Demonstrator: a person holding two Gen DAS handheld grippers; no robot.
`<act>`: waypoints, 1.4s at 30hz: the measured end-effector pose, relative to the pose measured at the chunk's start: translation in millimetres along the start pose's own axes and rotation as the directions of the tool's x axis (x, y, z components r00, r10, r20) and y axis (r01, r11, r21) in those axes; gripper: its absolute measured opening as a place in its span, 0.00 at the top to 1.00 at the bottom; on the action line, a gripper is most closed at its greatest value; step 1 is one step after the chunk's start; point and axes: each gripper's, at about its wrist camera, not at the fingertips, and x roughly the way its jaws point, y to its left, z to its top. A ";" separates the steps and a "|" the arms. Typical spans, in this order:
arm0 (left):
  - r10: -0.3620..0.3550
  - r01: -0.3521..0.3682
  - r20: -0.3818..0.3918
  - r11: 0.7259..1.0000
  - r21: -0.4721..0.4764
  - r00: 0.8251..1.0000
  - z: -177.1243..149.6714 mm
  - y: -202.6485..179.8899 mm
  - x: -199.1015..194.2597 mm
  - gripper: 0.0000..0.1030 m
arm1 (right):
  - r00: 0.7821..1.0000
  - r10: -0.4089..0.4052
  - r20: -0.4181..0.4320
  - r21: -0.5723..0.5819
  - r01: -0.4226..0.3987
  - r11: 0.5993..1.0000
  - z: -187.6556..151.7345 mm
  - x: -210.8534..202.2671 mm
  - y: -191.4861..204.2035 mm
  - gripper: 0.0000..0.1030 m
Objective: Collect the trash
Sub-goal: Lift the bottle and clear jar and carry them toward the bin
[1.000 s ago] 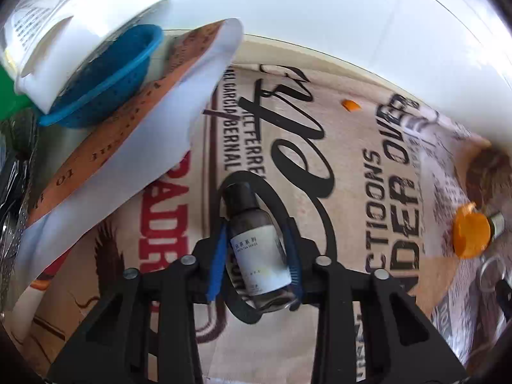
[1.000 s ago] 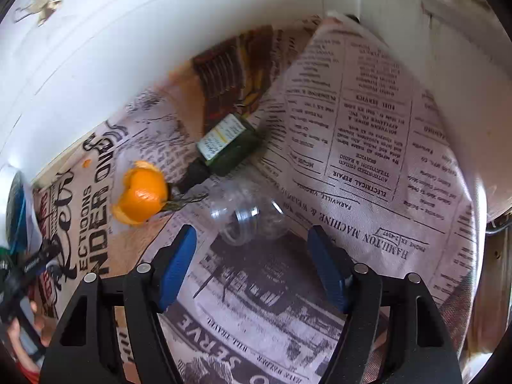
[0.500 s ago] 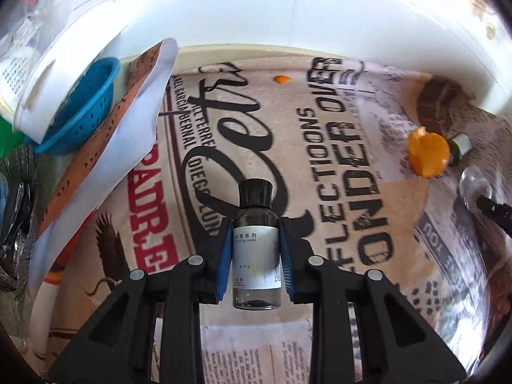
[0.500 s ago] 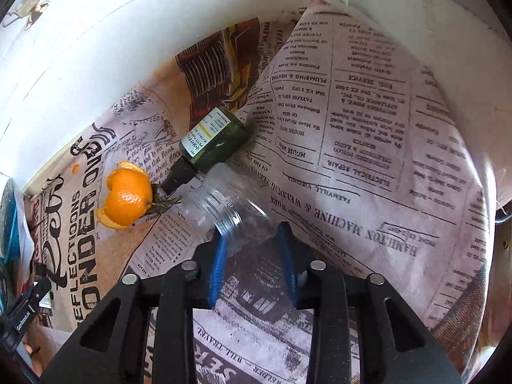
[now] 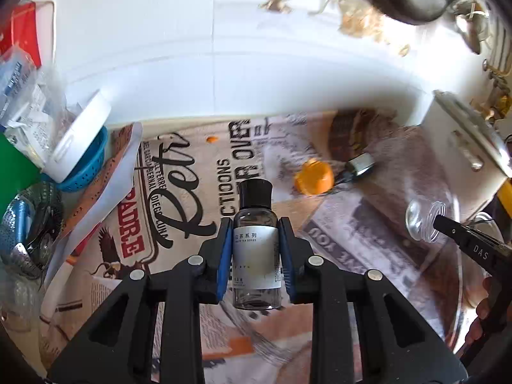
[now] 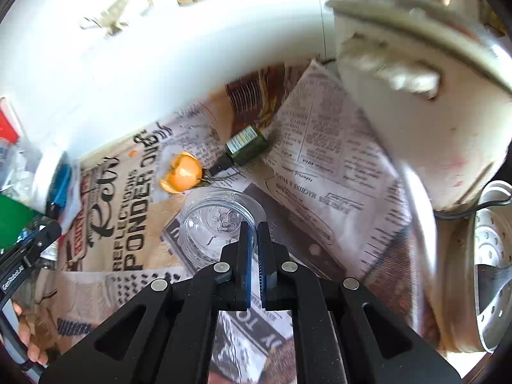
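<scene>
My left gripper (image 5: 256,240) is shut on a small dark bottle (image 5: 256,249) with a black cap and white label, held upright above the newspaper-print cloth (image 5: 192,192). My right gripper (image 6: 253,233) is shut on the rim of a clear plastic jar (image 6: 211,224), lifted off the cloth; the jar also shows at the right of the left wrist view (image 5: 422,220). An orange peel (image 6: 182,172) and a green bottle (image 6: 246,145) lie on the cloth beyond the jar; both show in the left wrist view too, the peel (image 5: 315,179) and the bottle (image 5: 360,164).
A blue colander (image 5: 86,166) under a white lid (image 5: 80,140) sits at the left, with a metal strainer (image 5: 28,224) below it. A white appliance (image 6: 416,112) stands at the right by a white perforated bowl (image 6: 489,256). A white wall backs the counter.
Both grippers have risen from the cloth, the left carrying the dark bottle. The right gripper closed further on the clear jar's rim and lifted it.
</scene>
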 end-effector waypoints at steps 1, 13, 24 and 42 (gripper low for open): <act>0.001 -0.001 0.016 1.000 0.001 1.000 -0.9 -6.1 -10.1 0.73 | 1.000 0.012 0.016 -0.008 -0.012 1.000 -2.4 -10.7 -1.0 0.97; 0.012 -0.013 0.165 1.000 0.003 0.986 -50.7 -78.3 -159.3 0.73 | 0.973 0.131 0.189 -0.142 -0.105 0.984 -35.0 -150.6 -7.6 0.97; -0.021 0.016 0.222 1.000 0.025 0.975 -93.8 -81.4 -240.0 0.73 | 0.952 0.177 0.250 -0.170 -0.137 0.976 -81.7 -227.3 -0.1 0.97; -0.098 0.086 0.183 0.994 0.072 0.978 -221.4 -15.3 -338.5 0.73 | 0.959 0.120 0.256 -0.088 -0.101 0.991 -231.3 -292.5 63.0 0.97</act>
